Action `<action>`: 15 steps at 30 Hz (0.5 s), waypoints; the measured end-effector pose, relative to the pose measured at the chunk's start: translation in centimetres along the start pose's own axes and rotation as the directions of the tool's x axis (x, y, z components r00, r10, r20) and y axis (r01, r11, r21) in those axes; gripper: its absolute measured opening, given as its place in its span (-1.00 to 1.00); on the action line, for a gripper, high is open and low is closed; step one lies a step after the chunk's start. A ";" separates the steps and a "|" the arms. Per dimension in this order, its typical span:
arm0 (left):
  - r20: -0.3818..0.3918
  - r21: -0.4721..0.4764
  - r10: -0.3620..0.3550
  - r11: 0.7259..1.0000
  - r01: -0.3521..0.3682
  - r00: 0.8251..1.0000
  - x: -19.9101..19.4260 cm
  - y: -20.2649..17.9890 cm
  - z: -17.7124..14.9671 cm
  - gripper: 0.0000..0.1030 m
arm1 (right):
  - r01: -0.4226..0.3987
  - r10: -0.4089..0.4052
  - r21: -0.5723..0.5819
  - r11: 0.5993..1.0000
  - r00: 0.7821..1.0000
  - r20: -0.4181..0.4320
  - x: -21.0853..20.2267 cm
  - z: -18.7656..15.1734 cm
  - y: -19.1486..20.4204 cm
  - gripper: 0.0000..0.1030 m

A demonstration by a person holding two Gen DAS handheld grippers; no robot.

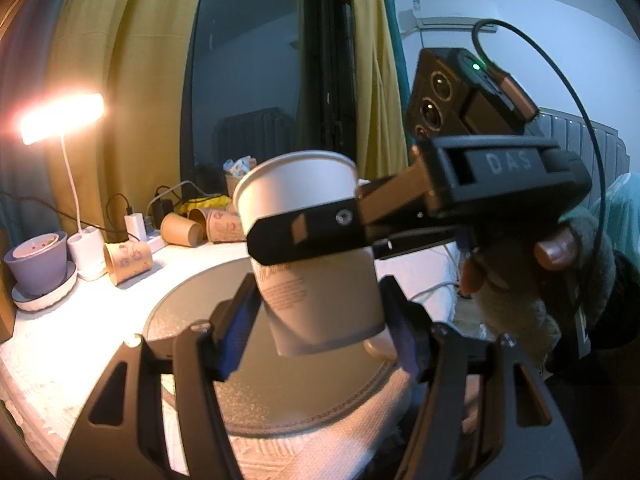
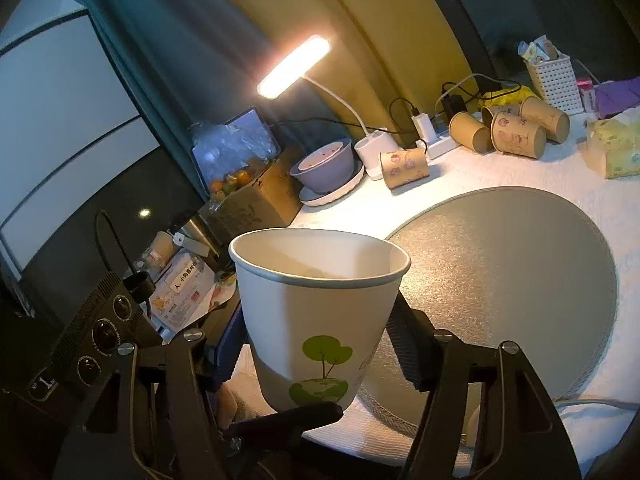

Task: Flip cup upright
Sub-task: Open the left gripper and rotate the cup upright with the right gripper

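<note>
We hold the white cup (image 1: 308, 248) mouth-up above the round grey mat (image 2: 520, 280). Right claw (image 1: 304, 236) is clamped on its wall; left claw (image 1: 320, 336) straddles its base, contact unclear.

Left-wrist view: right gripper (image 1: 316, 236) finger bars the cup (image 1: 304, 200) mid-wall; its far finger is hidden behind the cup. Printed text on the cup too blurred to read. Right-wrist view: cup base hidden by the left gripper (image 2: 280, 420) finger.
</note>
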State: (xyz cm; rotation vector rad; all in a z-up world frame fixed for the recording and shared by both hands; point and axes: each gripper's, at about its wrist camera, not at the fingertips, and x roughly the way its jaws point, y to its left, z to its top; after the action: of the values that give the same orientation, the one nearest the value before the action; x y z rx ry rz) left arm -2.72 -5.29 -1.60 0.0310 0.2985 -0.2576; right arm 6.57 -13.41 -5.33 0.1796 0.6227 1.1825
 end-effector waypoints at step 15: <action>-0.073 -0.091 -0.020 0.996 0.013 0.997 1.1 1.3 -0.6 0.54 | 0.061 -0.062 -0.023 0.998 0.998 -0.014 0.7 0.5 -0.5 0.31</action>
State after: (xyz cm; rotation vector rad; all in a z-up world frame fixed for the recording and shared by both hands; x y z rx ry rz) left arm -1.54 -4.29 -2.50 -0.0516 0.3833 -0.2597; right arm 7.42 -12.88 -5.46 0.1318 0.6237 1.1319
